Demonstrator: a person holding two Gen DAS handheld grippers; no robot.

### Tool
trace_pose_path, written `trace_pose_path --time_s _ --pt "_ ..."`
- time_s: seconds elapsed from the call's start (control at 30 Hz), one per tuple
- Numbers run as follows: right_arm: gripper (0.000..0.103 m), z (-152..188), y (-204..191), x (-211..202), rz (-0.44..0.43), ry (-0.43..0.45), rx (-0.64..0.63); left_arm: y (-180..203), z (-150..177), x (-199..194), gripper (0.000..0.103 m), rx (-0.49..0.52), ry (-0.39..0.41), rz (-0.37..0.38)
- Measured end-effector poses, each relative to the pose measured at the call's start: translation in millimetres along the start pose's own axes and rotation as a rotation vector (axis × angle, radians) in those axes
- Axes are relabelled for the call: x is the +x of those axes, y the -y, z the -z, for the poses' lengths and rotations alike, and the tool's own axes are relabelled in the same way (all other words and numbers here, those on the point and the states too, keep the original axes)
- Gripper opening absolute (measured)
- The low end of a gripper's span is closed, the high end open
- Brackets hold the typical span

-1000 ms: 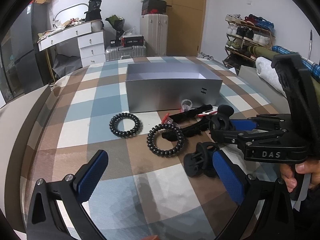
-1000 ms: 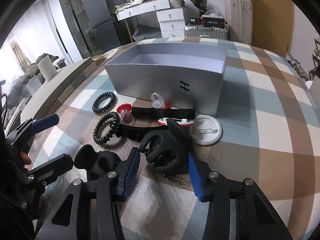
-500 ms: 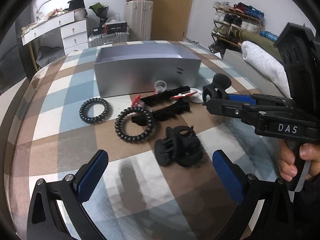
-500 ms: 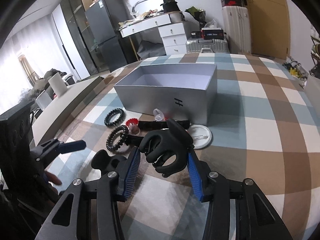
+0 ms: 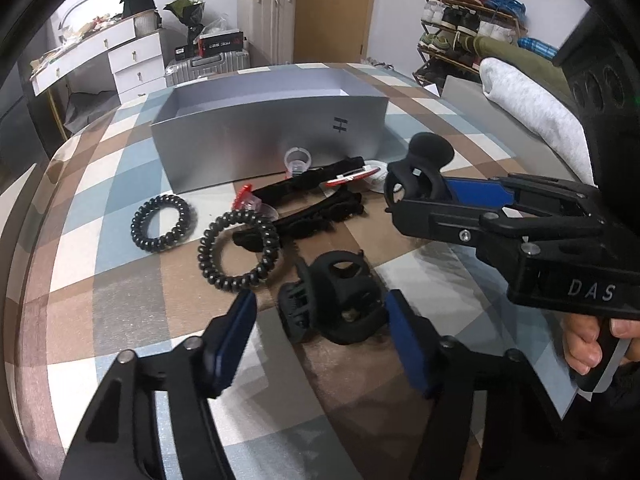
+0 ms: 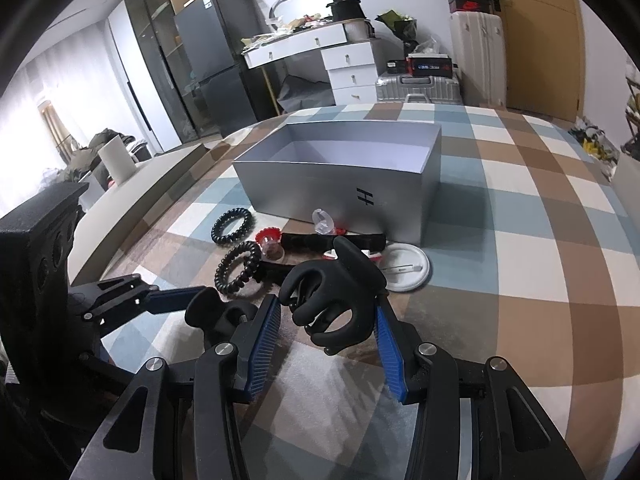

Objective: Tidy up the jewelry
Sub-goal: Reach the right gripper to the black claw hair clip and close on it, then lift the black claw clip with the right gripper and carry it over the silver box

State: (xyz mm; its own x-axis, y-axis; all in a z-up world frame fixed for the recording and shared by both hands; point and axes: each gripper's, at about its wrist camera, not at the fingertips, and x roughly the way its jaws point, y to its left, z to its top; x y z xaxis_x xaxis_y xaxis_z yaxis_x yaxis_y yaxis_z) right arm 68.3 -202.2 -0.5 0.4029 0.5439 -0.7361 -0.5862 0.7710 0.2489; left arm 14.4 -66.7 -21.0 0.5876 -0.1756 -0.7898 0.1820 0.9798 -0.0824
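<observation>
My right gripper [image 6: 326, 332] is shut on a black hair claw clip [image 6: 336, 304] and holds it above the table; it also shows in the left wrist view [image 5: 420, 168]. My left gripper [image 5: 320, 316] is open, its blue pads on either side of a second black claw clip [image 5: 334, 296] that lies on the checked cloth. An open silver box [image 5: 272, 136] stands behind. Two black spiral hair ties [image 5: 164, 220] [image 5: 240, 250], black bands [image 5: 320, 200] and small red and clear pieces [image 5: 248, 200] lie before the box.
A white round badge [image 6: 406, 268] lies by the box's near right corner. The table's left edge curves near the ties. A grey towel roll [image 5: 532, 108] and shoe rack are off to the right, drawers and suitcases behind.
My left gripper's fingers have narrowed around the claw clip on the cloth. My right gripper has lifted its claw clip higher, towards the box.
</observation>
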Motion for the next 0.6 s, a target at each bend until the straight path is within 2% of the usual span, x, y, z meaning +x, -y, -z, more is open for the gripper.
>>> trace_pose_path --time_s 0.13,0.6 --pt "0.046 0.3 0.7 0.1 -0.002 -0.002 0.001 3.6 2.6 -0.7 0.042 0.011 0.003 0.003" --pt "0.046 0.6 -5.4 0.3 -0.004 0.001 -0.016 -3.9 2.0 -15.0 0.04 -0.005 0.075 0.003"
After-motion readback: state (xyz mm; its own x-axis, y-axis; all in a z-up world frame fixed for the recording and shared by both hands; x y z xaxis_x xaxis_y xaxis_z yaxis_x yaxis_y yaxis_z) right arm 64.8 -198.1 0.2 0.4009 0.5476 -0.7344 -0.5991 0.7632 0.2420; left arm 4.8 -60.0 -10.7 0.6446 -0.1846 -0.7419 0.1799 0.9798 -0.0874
